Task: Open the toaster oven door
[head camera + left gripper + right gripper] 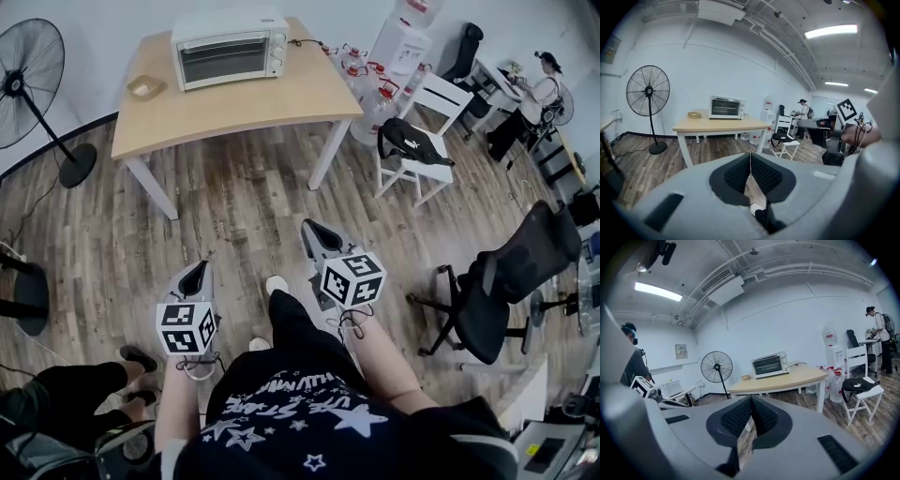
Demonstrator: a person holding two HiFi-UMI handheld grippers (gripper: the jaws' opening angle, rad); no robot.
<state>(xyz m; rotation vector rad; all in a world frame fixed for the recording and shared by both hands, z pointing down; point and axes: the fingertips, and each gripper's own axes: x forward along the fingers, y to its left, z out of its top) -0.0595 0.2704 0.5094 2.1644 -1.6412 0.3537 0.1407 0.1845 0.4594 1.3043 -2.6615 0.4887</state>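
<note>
Room: wood floor (234, 216), office clutter at the right of frame.
Toaster oven (230, 47): upper middle of frame, on table (281, 98), door closed.
Grippers: left gripper (195, 277) and right gripper (316, 234) both clenched on nothing, well apart from the oven.
Risk: likely to shove the oven back if the clenched jaws jab the door.

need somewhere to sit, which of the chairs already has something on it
The white wooden chair beside the table: a black bag lies on its seat. The others are black office chairs.
</note>
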